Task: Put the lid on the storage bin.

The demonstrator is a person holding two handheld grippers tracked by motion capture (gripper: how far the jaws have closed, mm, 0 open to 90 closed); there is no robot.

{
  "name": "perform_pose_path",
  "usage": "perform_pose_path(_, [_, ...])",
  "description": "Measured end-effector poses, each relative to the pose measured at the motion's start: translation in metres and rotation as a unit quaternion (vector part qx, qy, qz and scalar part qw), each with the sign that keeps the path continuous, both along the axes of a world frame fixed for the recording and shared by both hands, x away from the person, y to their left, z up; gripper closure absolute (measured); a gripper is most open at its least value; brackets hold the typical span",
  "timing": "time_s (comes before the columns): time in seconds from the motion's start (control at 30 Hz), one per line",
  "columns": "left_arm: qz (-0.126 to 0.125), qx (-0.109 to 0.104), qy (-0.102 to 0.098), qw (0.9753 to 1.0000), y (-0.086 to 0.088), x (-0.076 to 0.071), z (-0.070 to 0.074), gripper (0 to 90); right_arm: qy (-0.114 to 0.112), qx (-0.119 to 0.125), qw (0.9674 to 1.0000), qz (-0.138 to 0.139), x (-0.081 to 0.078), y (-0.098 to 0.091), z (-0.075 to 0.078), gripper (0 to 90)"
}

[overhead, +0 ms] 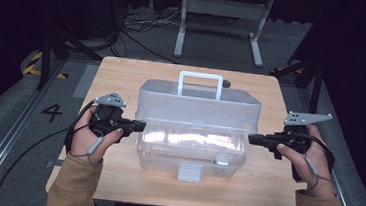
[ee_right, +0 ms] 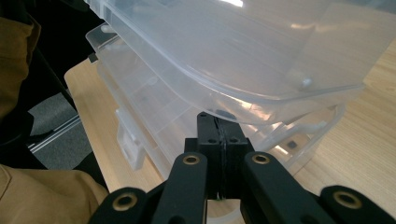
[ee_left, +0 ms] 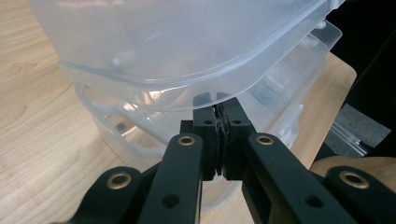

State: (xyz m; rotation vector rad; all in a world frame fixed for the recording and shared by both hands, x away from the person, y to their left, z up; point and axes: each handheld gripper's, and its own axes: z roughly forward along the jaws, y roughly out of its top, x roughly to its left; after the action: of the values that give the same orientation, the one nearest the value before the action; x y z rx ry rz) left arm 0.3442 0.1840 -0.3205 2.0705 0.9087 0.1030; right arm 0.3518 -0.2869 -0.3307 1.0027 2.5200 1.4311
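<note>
So there's a clear plastic storage box [overhead: 196, 134] sitting in the middle of a light wooden table [overhead: 123, 77], with its lid [overhead: 199, 104] tipped up and open toward the far side, white handle [overhead: 200, 84] sticking up on top. A little latch [overhead: 189, 172] is hanging off the front edge facing the person.

The left gripper [overhead: 141, 126] is pointing in at the left end of the box, level with the table, and its jaws are pressed together with nothing between them. In the left gripper view the closed tips [ee_left: 219, 112] are sitting right under the rim of the lid where it overhangs the bottom part of the box. Can't really tell if they're actually touching the plastic or just beside it.

The right gripper [overhead: 252, 138] is doing the mirror image at the right end, jaws also squeezed fully together and empty. In the right gripper view its tips [ee_right: 216, 122] are tucked right below the curved lid edge, with the lower tray [ee_right: 154, 121] stretching away to the left.

Both hands are wrapped around the gripper handles, tan sleeves [overhead: 71, 186] coming in from the bottom.
</note>
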Motion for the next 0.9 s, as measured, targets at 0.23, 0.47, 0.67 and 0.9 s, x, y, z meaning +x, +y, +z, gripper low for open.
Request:
perform_pose_path(0.23, [-0.008,0.014,0.007,0.9999,-0.001,-0.001,-0.001,87.0,0.008,-0.021,0.9997,-0.003,0.0,0.002,-0.002,89.9])
perform_pose_path(0.47, [-0.02,0.042,0.016,0.9988,-0.003,-0.003,-0.002,86.5,0.017,-0.045,0.9988,0.01,-0.001,0.007,-0.003,89.9])
perform_pose_path(0.67, [-0.031,0.051,0.029,0.9978,-0.003,-0.004,-0.003,86.5,0.024,-0.069,0.9973,0.013,-0.003,0.009,-0.003,89.9])
perform_pose_path(0.9, [-0.044,0.068,0.035,0.9961,-0.003,-0.005,-0.005,86.2,0.035,-0.087,0.9953,0.023,-0.004,0.011,-0.005,89.9])
